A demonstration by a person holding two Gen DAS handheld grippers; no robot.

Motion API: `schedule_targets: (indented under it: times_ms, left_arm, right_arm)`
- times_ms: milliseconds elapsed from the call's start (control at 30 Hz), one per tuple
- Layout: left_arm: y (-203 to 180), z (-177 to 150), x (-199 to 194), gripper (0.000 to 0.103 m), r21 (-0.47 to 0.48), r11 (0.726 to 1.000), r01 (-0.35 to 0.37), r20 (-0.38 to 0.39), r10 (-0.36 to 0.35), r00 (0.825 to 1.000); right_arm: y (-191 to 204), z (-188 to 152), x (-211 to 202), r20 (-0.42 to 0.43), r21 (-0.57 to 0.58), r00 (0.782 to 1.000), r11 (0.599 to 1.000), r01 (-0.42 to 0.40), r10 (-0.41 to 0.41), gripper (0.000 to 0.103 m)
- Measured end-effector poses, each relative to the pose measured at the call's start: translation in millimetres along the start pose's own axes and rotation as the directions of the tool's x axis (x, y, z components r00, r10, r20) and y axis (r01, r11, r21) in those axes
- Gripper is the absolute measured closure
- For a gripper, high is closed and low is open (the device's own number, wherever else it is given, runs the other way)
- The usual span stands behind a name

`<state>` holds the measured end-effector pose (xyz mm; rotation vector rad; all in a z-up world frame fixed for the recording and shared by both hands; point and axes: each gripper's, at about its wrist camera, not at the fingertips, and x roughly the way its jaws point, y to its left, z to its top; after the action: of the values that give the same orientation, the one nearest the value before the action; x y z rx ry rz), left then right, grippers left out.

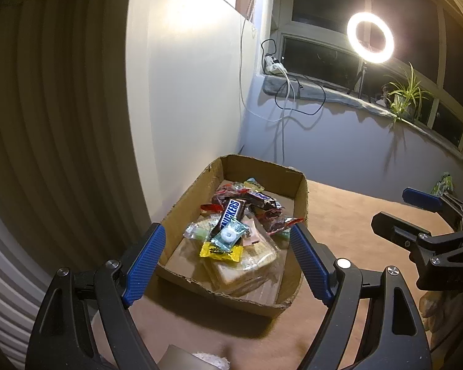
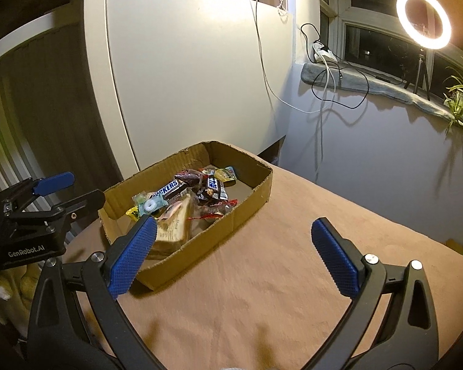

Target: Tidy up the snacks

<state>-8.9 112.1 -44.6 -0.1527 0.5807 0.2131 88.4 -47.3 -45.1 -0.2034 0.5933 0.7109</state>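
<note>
Tan tabletop [image 2: 293, 246], one cardboard box [image 1: 262, 166] of snacks, left gripper [image 1: 228, 259] and right gripper [image 2: 234, 256] spread, empty.

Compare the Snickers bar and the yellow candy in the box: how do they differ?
The Snickers bar is brown, long and lies on top of the pile; the yellow candy is small, flat and lies lower, at the near edge. Both are wrapped and inside the cardboard box.

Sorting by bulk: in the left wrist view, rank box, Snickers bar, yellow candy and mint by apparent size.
1. cardboard box
2. Snickers bar
3. yellow candy
4. mint, close to the candy in size
</note>
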Motion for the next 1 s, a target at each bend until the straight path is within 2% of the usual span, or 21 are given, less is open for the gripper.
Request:
schedule_targets:
  times_ms: [1000]
  left_arm:
    - [-11,-5,-7,0.020,0.008,1.000,0.002,0.002,-0.002,1.000]
  right_arm:
    - [1,-8,-9,0.001,0.011,1.000,1.000,-0.007,0.007,0.001]
